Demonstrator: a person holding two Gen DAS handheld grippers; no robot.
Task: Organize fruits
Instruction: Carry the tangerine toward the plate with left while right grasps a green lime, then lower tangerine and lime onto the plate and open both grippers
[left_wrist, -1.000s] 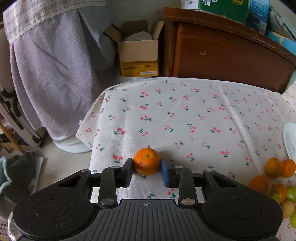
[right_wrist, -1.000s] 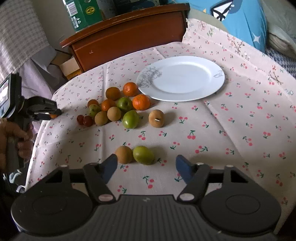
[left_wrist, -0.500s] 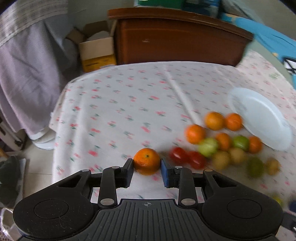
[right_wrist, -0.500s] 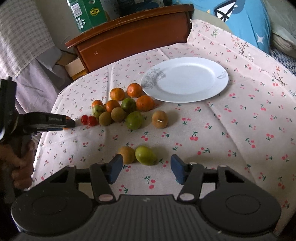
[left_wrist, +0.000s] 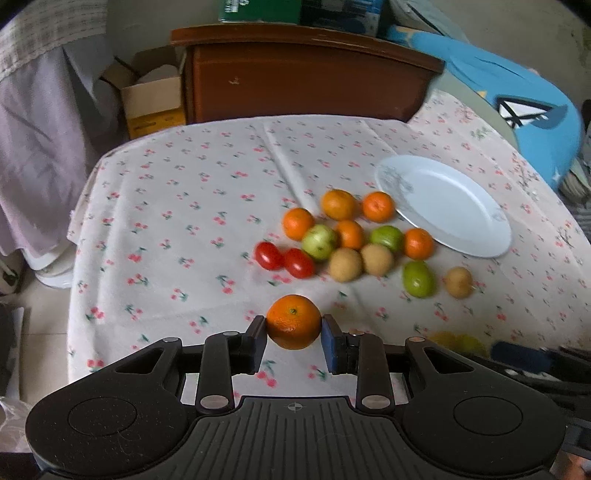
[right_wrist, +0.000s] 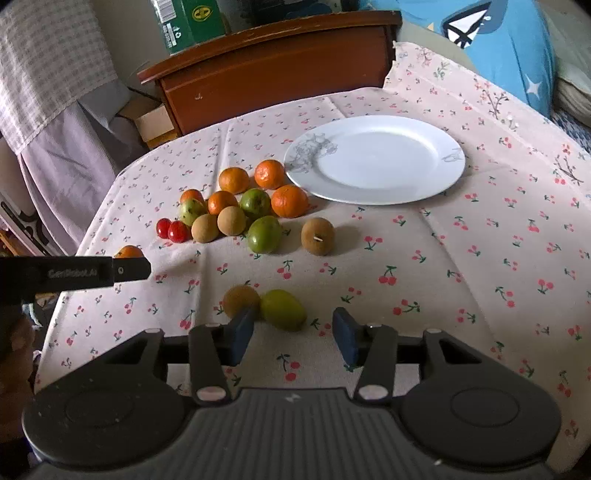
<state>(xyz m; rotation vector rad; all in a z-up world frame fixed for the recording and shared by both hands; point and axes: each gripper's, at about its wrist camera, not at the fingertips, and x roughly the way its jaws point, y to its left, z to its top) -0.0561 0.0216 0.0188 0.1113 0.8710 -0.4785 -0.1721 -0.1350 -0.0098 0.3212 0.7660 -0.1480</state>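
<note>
The left gripper (left_wrist: 293, 328) carries a clamped tangerine (left_wrist: 293, 321) above the counter (right_wrist: 480, 258) while the right gripper (right_wrist: 293, 332), jaws closing around the green fruit (right_wrist: 282, 309) without touching it, must next pinch it.

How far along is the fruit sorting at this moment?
Done: nothing; the white plate is bare. In hand: the left gripper holds an orange; the right gripper is closing around a green fruit, not yet gripping. Left: the fruit cluster.
</note>
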